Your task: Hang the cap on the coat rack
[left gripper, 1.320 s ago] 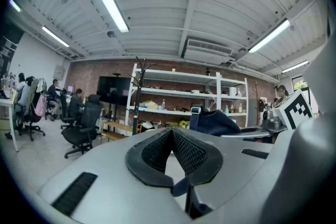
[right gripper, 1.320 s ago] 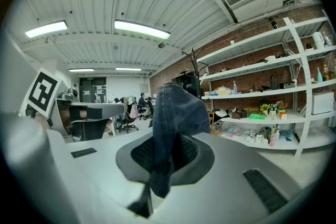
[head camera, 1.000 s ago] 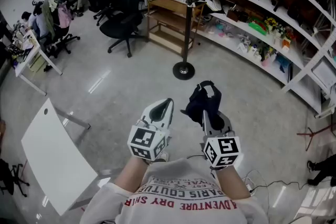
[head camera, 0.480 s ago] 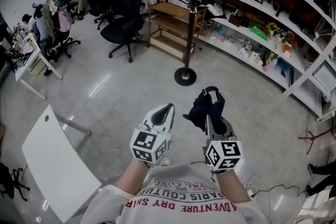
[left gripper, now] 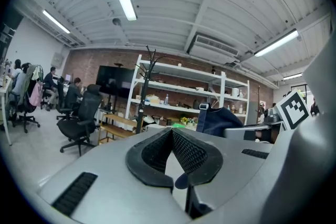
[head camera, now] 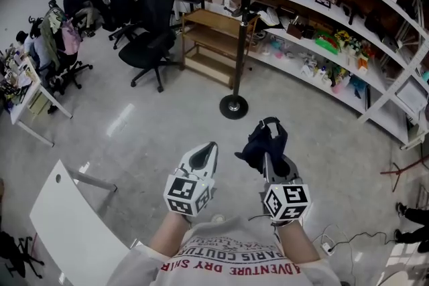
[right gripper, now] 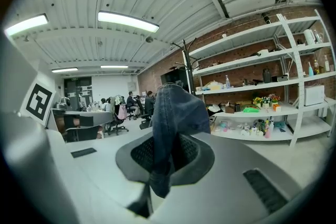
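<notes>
My right gripper is shut on a dark blue denim cap, which stands up out of its jaws. In the right gripper view the cap is pinched between the black pads and hides the middle of the room. My left gripper is level with it on the left, shut with nothing in it; in its own view the pads meet at the tips and the cap shows to the right. The black coat rack stands on a round base straight ahead on the floor, apart from both grippers.
A low wooden shelf stands behind the rack. White shelving full of small items curves along the right. A black office chair and seated people at desks are at the left. A white table is near left, a cable near right.
The rack's base and the grippers have slid a little lower in the head view. Both grippers keep their pose and the cap stays in the right one.
</notes>
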### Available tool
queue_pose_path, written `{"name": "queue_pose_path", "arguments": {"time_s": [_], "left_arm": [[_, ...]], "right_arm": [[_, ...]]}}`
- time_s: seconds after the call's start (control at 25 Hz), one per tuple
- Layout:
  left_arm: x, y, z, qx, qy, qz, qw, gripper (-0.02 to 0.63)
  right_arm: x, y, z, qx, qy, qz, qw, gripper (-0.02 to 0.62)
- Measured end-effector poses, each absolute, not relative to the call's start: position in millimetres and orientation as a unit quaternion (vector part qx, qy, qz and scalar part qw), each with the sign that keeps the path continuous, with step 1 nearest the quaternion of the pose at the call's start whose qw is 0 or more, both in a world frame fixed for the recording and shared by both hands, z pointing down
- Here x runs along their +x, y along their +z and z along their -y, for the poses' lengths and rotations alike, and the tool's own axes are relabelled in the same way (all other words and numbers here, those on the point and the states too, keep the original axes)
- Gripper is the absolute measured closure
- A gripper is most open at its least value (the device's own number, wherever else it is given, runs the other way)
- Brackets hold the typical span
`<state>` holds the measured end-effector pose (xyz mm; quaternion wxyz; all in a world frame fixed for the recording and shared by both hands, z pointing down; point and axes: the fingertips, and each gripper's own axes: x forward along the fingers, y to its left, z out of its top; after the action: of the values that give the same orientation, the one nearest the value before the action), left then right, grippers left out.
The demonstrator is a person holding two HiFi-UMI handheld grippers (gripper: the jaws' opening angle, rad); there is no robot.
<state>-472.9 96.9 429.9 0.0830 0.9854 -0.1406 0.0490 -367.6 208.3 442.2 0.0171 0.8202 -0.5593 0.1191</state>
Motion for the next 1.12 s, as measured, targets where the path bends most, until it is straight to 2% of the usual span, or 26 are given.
{"name": "queue_pose_path", "arguments": {"time_s": [0.36, 0.6, 0.8, 1.12], "left_arm": [[-458.5, 446.4, -49.3, 0.984, 0.049, 0.138, 0.100, 0.600], [-429.2, 456.6, -23.7, 0.981, 0.060, 0.153, 0.107, 0.600], [-383.4, 459.6, -13.2, 0.978, 0.059, 0.172, 0.101, 0.600], [-269.6, 441.2, 7.6, 0.974, 0.040, 0.208, 0.079, 0.600]], "right_arm": [[-357.9, 454.6, -159.5, 0.817, 0.132, 0.561, 0.026, 0.571], [-322.3, 459.1, -131.2, 0.808, 0.137, 0.573, 0.021, 0.571], [-275.4, 467.7, -112.9, 0.789, 0.142, 0.597, 0.020, 0.571], [-174.6, 448.6, -74.3, 0.754, 0.123, 0.645, 0.013, 0.571]]}}
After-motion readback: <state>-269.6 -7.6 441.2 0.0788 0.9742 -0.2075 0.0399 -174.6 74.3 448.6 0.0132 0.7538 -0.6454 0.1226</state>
